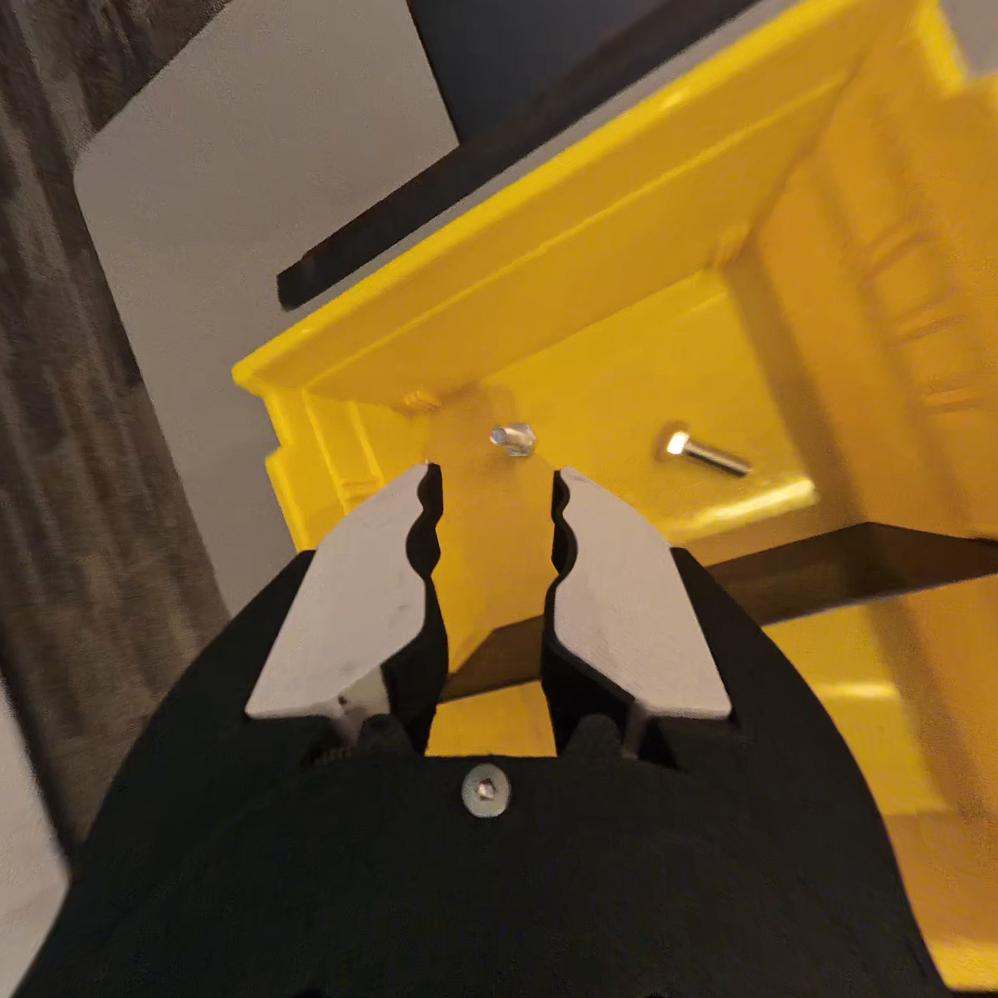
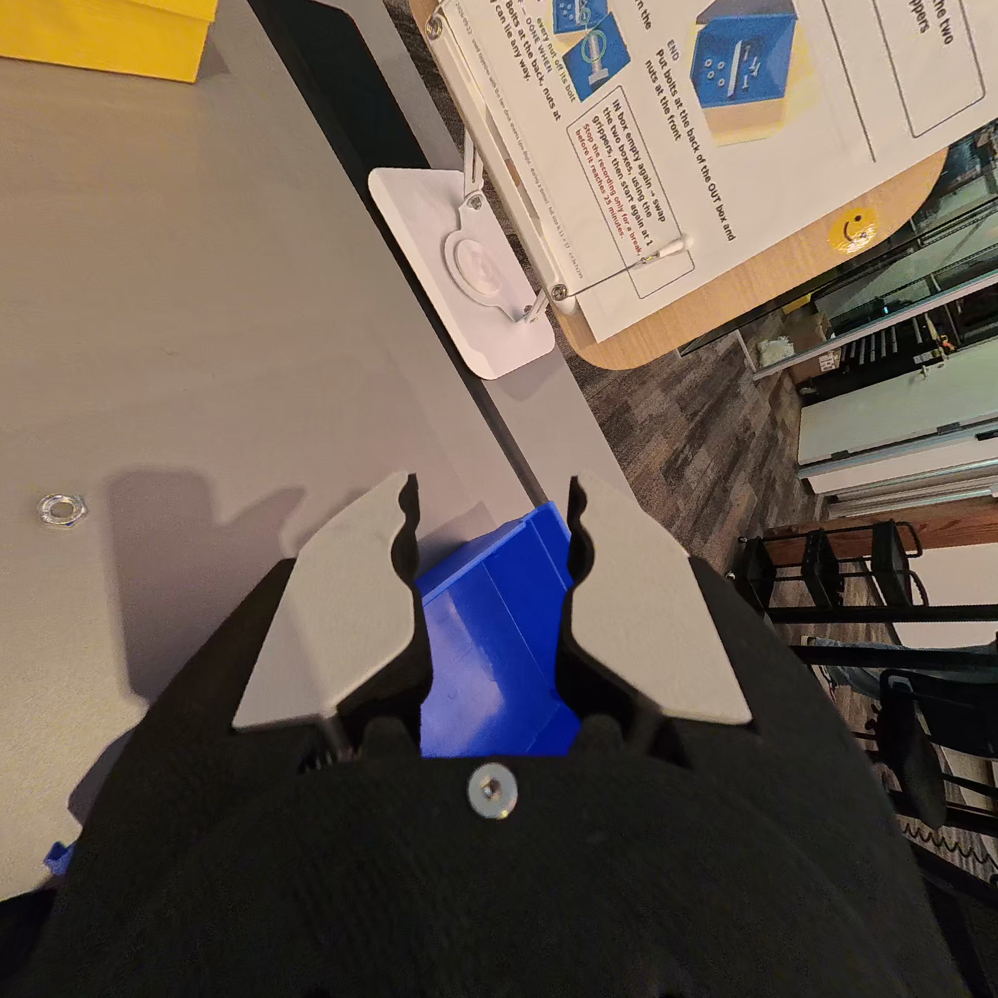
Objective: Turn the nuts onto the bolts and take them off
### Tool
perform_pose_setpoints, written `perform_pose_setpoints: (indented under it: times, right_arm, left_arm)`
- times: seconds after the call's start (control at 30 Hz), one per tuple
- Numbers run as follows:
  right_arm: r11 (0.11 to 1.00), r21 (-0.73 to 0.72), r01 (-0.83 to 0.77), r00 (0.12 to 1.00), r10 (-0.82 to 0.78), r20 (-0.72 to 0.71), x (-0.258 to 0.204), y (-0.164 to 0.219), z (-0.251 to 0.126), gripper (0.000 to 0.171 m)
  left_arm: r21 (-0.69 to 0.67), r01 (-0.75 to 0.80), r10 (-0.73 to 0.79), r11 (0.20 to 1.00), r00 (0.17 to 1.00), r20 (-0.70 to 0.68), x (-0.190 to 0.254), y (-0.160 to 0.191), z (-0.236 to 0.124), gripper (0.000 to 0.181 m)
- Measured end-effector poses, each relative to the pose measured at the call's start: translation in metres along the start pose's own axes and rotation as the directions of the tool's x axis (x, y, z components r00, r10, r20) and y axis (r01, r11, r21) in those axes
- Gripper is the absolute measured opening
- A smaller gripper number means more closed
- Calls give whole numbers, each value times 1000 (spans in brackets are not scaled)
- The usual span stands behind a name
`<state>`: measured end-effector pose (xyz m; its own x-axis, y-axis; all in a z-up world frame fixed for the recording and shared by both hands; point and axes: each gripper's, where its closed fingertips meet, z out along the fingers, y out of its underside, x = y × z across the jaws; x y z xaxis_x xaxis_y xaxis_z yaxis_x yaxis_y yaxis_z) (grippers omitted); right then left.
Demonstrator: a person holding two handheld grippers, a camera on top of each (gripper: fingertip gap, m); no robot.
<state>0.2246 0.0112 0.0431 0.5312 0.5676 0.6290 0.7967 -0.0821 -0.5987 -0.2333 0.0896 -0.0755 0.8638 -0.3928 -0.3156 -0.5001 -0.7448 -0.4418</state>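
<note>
In the left wrist view my left gripper is open and empty, pointing into a yellow bin. A silver nut lies on the bin floor just beyond the fingertips. A silver bolt lies to its right in the same bin. In the right wrist view my right gripper is open and empty above a blue bin. A loose silver nut lies flat on the grey table, well to the left of the gripper.
A dark divider crosses the yellow bin nearer to me. A corner of the yellow bin shows at top left of the right wrist view. A white stand holds an instruction sheet on a wooden board at the table's far edge. Black racks stand on the floor beyond. My hands' fingertips stand some 50 centimetres from each other.
</note>
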Motion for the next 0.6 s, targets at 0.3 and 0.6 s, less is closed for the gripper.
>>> perform_pose_setpoints:
  times: [0.3, 0.6]
  right_arm:
    - [1000, -30, -5, 1000, 5, -1, 2, 8, 6, 54]
    - [999, -54, 6, 1000, -5, 8, 0, 12, 12, 54]
  left_arm:
    - [-123, -245, 247, 962, 969, 1, 1, 3, 39, 38]
    - [-158, -318, 316, 935, 948, -37, 0, 11, 59, 37]
